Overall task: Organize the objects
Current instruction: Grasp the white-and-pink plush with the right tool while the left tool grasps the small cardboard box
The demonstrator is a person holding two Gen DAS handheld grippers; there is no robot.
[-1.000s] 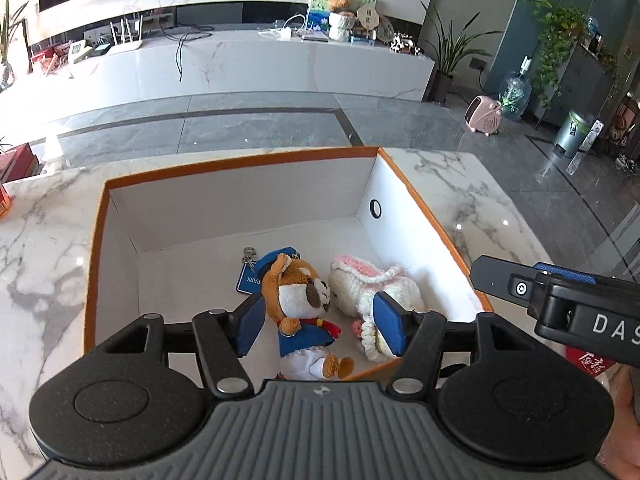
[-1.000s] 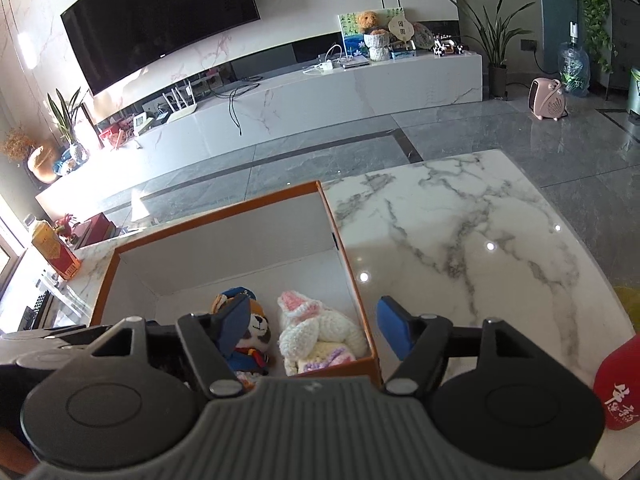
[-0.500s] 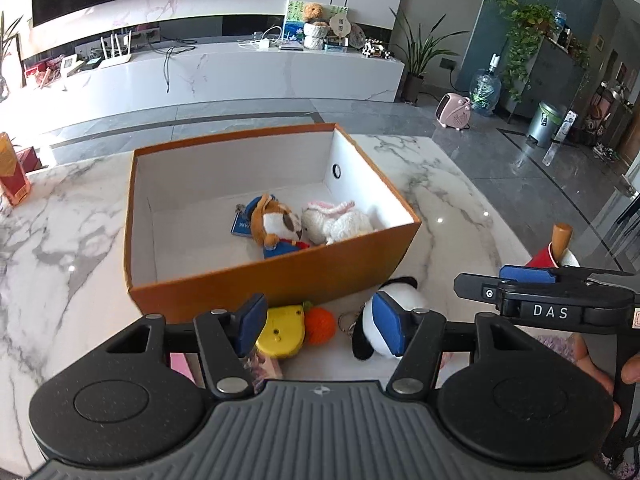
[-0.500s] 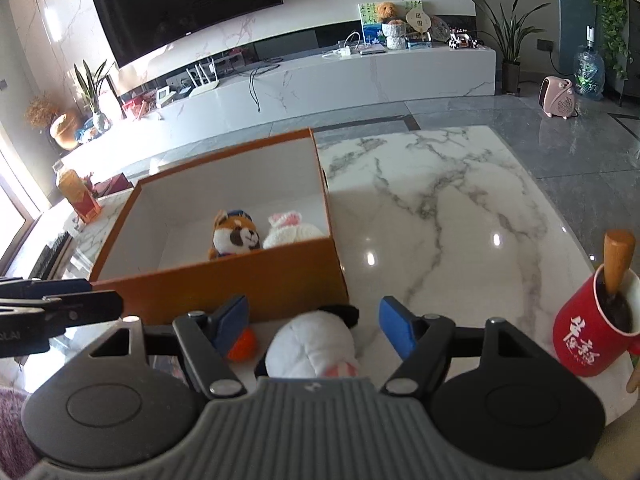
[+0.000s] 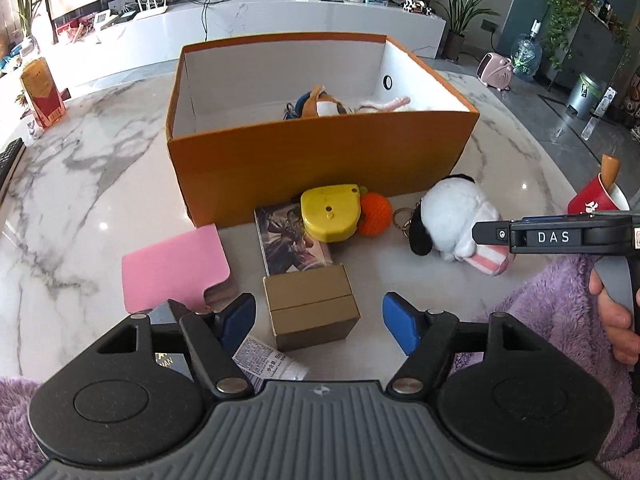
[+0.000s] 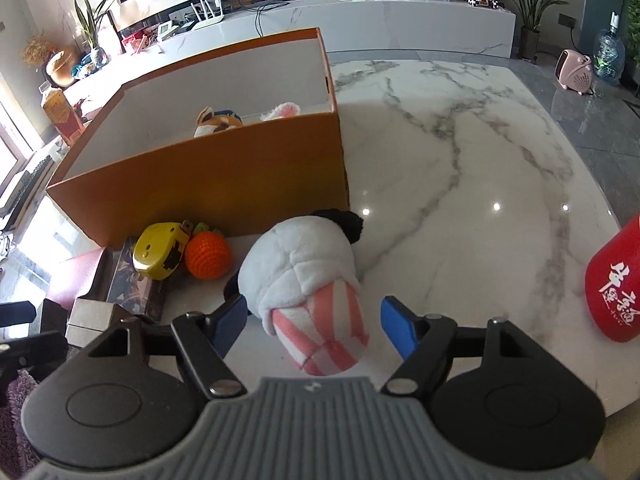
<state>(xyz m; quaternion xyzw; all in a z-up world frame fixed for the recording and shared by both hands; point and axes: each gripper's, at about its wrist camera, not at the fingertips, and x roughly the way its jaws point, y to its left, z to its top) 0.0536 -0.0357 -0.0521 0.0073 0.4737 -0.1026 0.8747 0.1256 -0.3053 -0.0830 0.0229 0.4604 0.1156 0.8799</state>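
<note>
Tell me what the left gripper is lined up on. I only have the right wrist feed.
Observer: The left gripper is open. Its jaws have just been opening, and a small brown cardboard box sits in line between the pads, untouched.
Operator: Anything attached to the plush toy in front of me?
Observer: Yes, a metal key ring at its black-eared head end, lying on the marble table.
Operator: Is the red cup empty?
Observer: No, a brown wooden handle sticks out of it.
</note>
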